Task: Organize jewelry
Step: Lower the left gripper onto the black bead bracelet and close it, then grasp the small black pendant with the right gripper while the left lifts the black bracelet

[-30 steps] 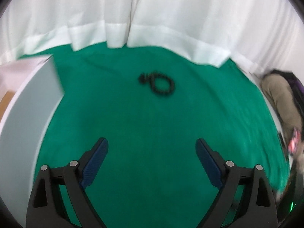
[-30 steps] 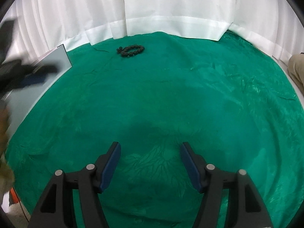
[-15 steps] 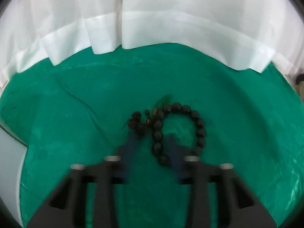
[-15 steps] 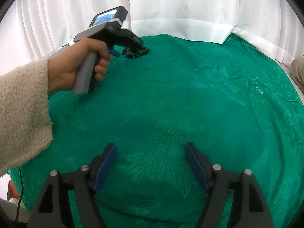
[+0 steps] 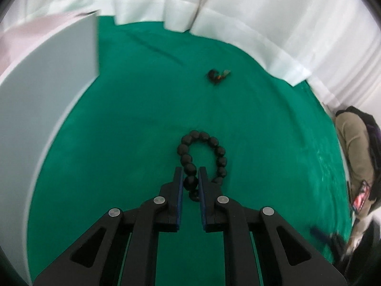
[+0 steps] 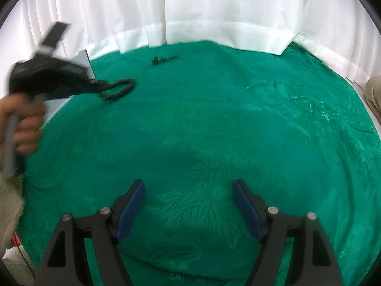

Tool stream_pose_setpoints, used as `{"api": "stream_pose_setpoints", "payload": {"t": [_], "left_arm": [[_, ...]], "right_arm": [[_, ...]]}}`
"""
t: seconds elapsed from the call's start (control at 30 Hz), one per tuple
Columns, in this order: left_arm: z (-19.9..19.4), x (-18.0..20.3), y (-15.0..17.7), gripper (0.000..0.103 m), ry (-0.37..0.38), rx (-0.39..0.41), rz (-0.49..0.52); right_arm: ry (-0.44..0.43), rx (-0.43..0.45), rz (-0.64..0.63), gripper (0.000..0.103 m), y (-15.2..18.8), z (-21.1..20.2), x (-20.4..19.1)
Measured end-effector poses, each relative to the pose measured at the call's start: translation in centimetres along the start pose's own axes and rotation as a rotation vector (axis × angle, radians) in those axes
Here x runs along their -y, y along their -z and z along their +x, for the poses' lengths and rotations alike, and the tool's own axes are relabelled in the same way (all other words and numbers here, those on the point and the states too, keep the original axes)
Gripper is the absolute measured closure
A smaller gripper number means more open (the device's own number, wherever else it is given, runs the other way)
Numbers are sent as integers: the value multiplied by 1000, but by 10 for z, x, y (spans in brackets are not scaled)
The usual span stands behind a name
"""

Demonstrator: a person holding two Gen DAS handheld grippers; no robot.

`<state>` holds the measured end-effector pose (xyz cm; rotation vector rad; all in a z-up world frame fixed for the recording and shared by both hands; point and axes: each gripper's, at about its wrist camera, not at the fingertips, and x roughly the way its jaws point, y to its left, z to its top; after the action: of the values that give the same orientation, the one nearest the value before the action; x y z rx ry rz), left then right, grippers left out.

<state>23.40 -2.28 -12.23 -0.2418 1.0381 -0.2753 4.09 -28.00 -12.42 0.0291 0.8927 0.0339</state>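
Note:
My left gripper [image 5: 190, 176] is shut on a black bead bracelet [image 5: 202, 140], whose loop hangs out past the fingertips over the green cloth [image 5: 142, 124]. A small dark beaded piece with an orange bit [image 5: 215, 75] lies on the cloth farther back. In the right wrist view the left gripper [image 6: 95, 84] is blurred at the left, carrying the bracelet [image 6: 121, 90] beside the white box [image 6: 83, 59]. The small piece [image 6: 163, 59] lies behind it. My right gripper [image 6: 189, 190] stands open above bare cloth with nothing between its fingers.
A white box [image 5: 35, 119] fills the left side of the left wrist view. White curtains [image 6: 214, 12] close off the back of the table. A person in beige clothing [image 5: 352, 147] sits past the table's right edge.
The left gripper went to the bracelet, shut on it and carried it off toward the white box. A small dark piece stayed on the cloth. The right jaws widened a little.

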Motion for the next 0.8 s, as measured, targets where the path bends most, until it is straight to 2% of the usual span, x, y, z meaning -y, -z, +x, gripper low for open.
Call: {"api": "stream_pose_setpoints", "payload": {"t": [0.07, 0.17, 0.23, 0.33, 0.37, 0.43, 0.53, 0.6, 0.73, 0.77, 0.8], "left_arm": [[-10, -8, 12, 93, -5, 2, -1], [-20, -17, 21, 93, -13, 4, -5], [-22, -21, 26, 93, -31, 11, 5], [-17, -24, 31, 92, -75, 7, 27], [-14, -25, 33, 92, -84, 0, 31], [-12, -33, 33, 91, -85, 2, 31], [-13, -32, 33, 87, -92, 9, 47], [-13, -31, 33, 79, -88, 9, 52], [-14, -30, 33, 76, -104, 18, 63], [-13, -30, 31, 80, -108, 21, 69], [-12, -30, 29, 93, -118, 23, 73]], "right_arm": [[-70, -47, 24, 26, -15, -3, -1], [-158, -65, 29, 26, -50, -10, -8], [-204, -61, 29, 26, -81, -6, -11], [-260, -71, 63, 26, -146, 28, -12], [-260, -72, 80, 26, -168, 45, -12], [-244, -78, 104, 34, -208, 81, -14], [-202, -128, 143, 35, -256, 140, -21], [-181, -155, 170, 35, -272, 167, -29], [-83, -168, 126, 36, -277, 198, -56], [8, -147, 68, 59, -275, 198, -68], [42, -134, 47, 86, -273, 195, -72]]}}
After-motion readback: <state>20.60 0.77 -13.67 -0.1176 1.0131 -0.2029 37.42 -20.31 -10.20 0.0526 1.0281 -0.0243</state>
